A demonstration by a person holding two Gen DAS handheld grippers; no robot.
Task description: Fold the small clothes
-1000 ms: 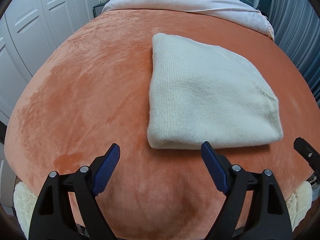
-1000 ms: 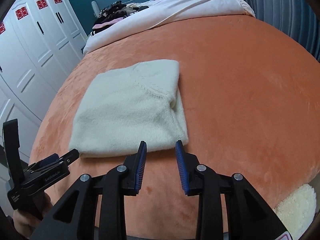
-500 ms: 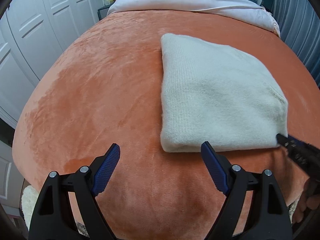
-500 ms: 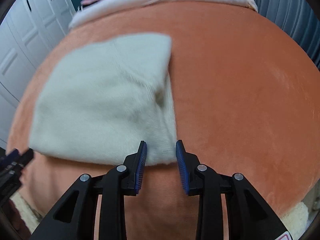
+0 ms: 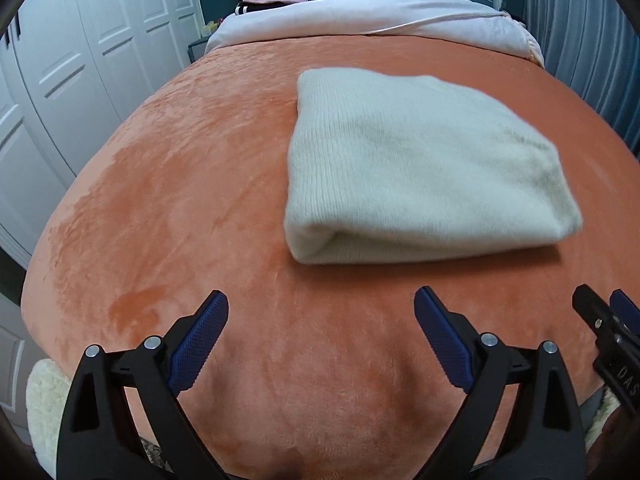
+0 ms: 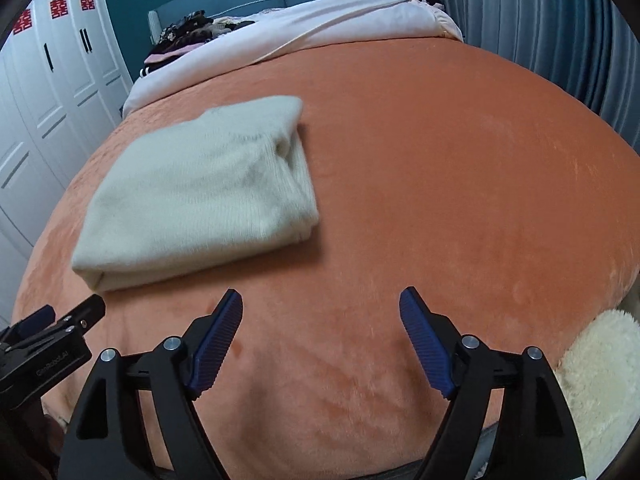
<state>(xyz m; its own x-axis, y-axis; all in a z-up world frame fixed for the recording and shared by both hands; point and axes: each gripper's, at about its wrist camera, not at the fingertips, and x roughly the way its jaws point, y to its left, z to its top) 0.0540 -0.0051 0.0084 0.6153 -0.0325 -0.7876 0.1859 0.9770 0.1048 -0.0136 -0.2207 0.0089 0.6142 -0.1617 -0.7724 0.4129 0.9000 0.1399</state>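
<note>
A cream knitted garment (image 5: 420, 168) is seen lying folded into a compact rectangle on the orange blanket (image 5: 180, 184) of a bed, with its folded edge turned toward the cameras and its layers stacked flat. The left gripper (image 5: 320, 340) is held above the blanket just short of the garment's near edge; its fingers (image 5: 200, 336) are spread wide and nothing is caught between them. The right gripper (image 6: 320, 336) is held in the same way, to the right of the garment's near corner; its jaws have just been opening, and its fingers (image 6: 424, 344) are now released with only bare blanket between them. Neither gripper is in contact with the garment. The step in hand is judged to be the release after a fold, and the piece appears finished or very nearly so. If one more fold is wanted, both near corners must be pinched through all layers together, so that the stack is not peeled apart, and carried over evenly. Otherwise, the bundle is to be set aside and the next item fetched; a pile of dark clothes (image 6: 184, 32) is visible at the head of the bed.
</note>
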